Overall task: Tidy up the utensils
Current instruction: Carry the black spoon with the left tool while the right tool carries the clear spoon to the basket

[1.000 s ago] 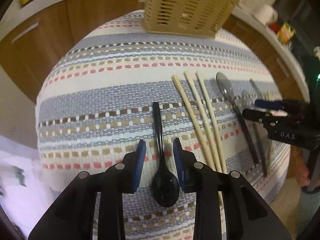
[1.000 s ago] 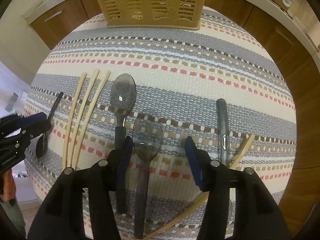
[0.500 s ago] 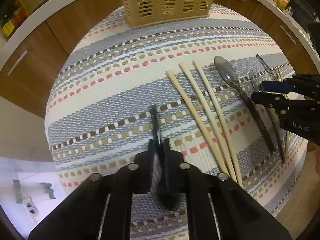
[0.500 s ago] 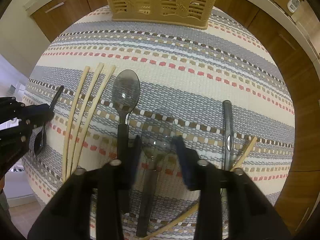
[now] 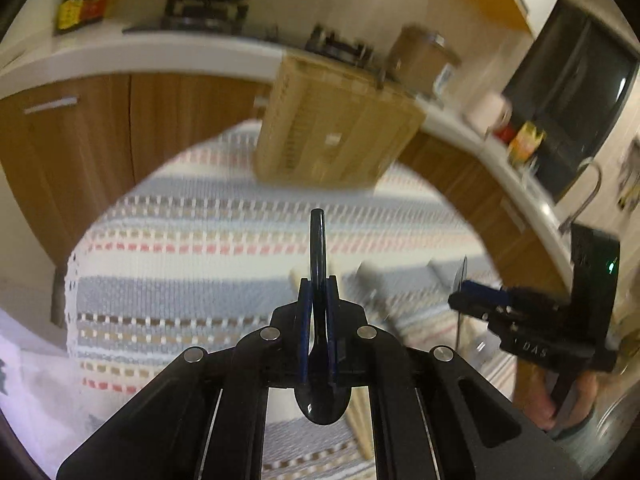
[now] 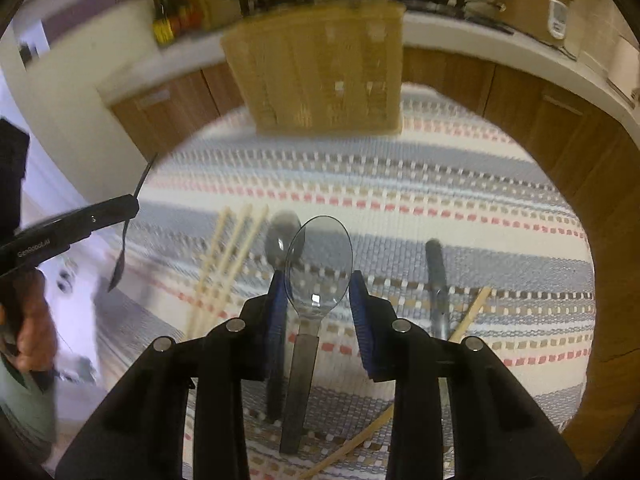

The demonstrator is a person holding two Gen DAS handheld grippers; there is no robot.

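Note:
My left gripper is shut on a black plastic spoon, lifted above the striped cloth, handle pointing forward and bowl toward me. It also shows at the left of the right wrist view, hanging from the left gripper. My right gripper is shut on the bowl edges of a clear grey spoon, raised off the cloth. A tan slotted utensil basket stands at the far edge of the cloth, also in the left wrist view.
On the cloth lie three wooden chopsticks, another grey spoon, a dark-handled utensil and one more chopstick. Wooden cabinets and a white counter ring the table.
Both grippers closed on their spoons and lifted them off the cloth. Both views tilted up toward the basket and the counter.

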